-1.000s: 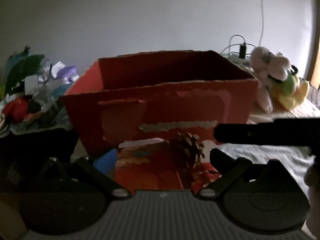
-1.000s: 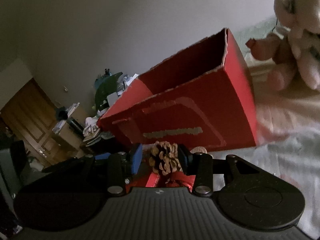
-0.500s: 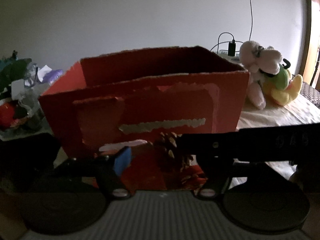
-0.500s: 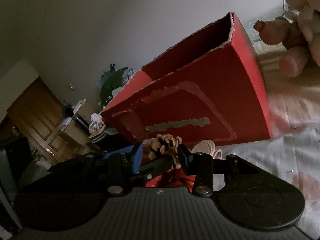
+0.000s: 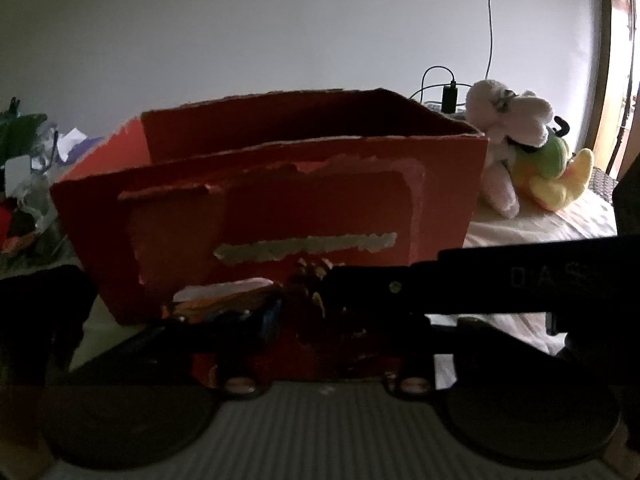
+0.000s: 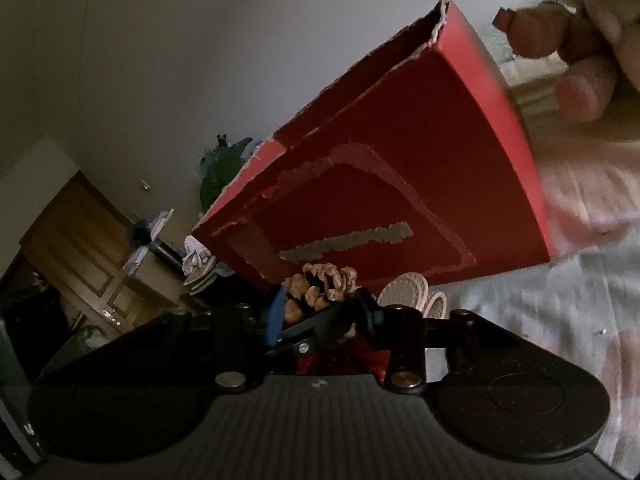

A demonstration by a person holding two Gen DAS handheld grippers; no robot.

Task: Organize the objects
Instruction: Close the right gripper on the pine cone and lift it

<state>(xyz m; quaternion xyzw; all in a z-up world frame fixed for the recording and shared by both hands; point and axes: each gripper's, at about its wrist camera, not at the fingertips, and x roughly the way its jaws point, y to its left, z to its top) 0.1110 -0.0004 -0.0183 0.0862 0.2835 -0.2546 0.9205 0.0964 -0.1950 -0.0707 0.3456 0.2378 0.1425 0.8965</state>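
A pine cone decoration [image 6: 324, 284] on a red base [image 5: 320, 348] is held just in front of an open red cardboard box [image 5: 280, 200] with torn label patches. My right gripper [image 6: 320, 300] is shut on the pine cone [image 5: 312, 276] and reaches in from the right in the left wrist view. My left gripper [image 5: 332, 320] has closed in on the red base. Its blue-padded finger [image 5: 272, 316] presses the left side, while its other finger is hidden behind the right gripper. In the right wrist view the red box [image 6: 400, 168] appears tilted.
Plush toys [image 5: 512, 132] lie right of the box on a pale bed cover [image 6: 560, 300], with a charger and cable [image 5: 450, 96] behind. A white woven item [image 6: 404, 288] sits by the box's base. Clutter [image 5: 24, 184] is piled left, beside wooden furniture [image 6: 80, 240].
My left gripper's fingers went from wide open to closed in on the red base. The right gripper, still holding the pine cone, has moved further across the left wrist view.
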